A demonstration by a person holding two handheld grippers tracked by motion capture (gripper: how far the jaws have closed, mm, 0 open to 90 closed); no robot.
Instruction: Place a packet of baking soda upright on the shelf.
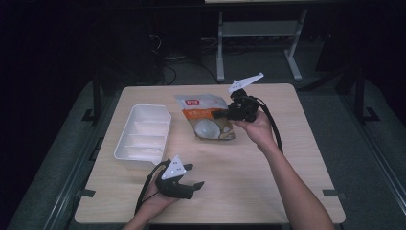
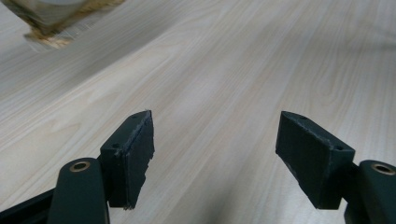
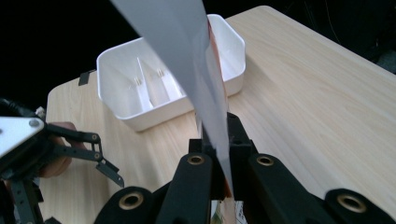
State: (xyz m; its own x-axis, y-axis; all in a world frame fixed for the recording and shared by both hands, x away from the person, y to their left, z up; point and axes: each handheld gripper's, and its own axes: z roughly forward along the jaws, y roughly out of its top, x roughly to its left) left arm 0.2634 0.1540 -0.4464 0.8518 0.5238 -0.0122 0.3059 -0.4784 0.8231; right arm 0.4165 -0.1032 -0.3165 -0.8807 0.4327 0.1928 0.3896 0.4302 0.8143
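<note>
A snack pouch [image 1: 207, 120] with a red label and a coconut picture sits at the middle of the table. My right gripper [image 1: 224, 114] is shut on its right edge. In the right gripper view the pouch [image 3: 187, 56] rises edge-on from between the closed jaws [image 3: 218, 140], its pale back showing. My left gripper [image 1: 195, 175] rests low near the table's front edge, open, with nothing between its pads [image 2: 215, 154]. A bottom corner of the pouch [image 2: 51, 21] shows far off over the wood.
A white tray [image 1: 134, 164] with dividers stands at the table's left, also in the right gripper view [image 3: 100, 70]. The left hand and its gripper [image 3: 109, 170] show beside it. Bare wood lies at the right and front. Dark floor and desk legs lie beyond the table.
</note>
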